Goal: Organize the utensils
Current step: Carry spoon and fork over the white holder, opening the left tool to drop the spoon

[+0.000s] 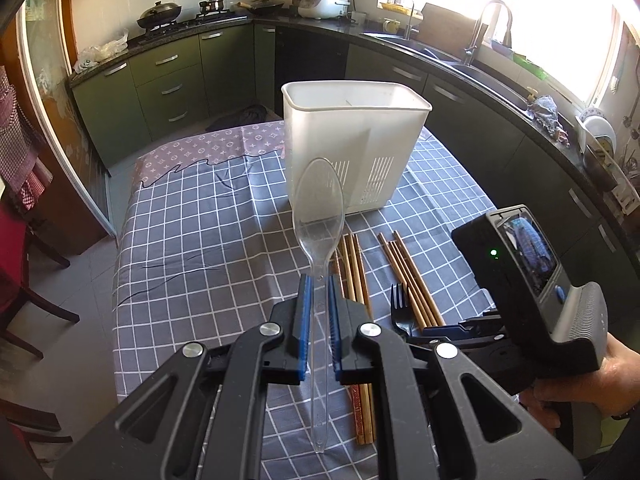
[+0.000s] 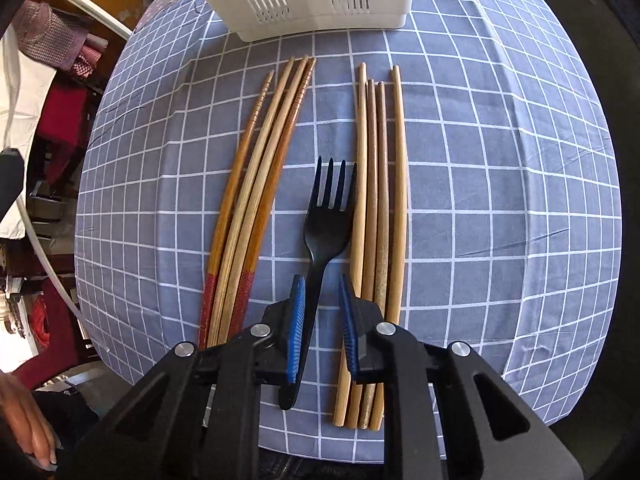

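Your left gripper (image 1: 319,280) jaws clamp the light, brittle clear spoon (image 1: 319,216) at its neck; right gripper (image 2: 322,280) jaws, part-open, straddle the light, slick black fork (image 2: 325,232) handle.

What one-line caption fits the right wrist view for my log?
Right gripper open astride a black plastic fork lying between two chopstick bundles on the checked tablecloth.
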A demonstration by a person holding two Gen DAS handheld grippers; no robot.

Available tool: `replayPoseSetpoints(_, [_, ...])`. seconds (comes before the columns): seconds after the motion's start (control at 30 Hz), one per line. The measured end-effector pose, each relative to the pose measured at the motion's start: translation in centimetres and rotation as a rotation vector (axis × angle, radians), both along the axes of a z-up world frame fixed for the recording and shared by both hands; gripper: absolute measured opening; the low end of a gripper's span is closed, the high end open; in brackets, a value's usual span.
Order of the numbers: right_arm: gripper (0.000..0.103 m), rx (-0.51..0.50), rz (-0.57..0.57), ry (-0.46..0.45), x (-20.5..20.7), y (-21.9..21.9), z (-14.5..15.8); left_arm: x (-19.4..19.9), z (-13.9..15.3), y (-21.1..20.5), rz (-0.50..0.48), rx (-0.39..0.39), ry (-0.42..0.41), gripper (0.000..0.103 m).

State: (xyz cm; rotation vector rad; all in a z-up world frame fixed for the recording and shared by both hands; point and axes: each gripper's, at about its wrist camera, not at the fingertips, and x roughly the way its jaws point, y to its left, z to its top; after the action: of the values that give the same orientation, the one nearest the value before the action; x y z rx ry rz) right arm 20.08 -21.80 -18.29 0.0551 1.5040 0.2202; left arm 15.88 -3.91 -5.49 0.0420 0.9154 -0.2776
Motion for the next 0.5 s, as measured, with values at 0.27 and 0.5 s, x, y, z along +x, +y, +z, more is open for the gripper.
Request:
replayPoseSetpoints(0.27, [0.012, -0.063, 0.011, -0.018, -0.1, 1.5, -0.3, -0.1, -0.1, 0.5, -0.005, -0.007, -0.012, 0.009])
replayPoseSetpoints(0.5, [0.009, -0.035, 0.042, -0.104, -1.0, 1.7, 0.8, -0.2, 1.3, 0.6, 0.002, -0.025, -0.042, 0.009])
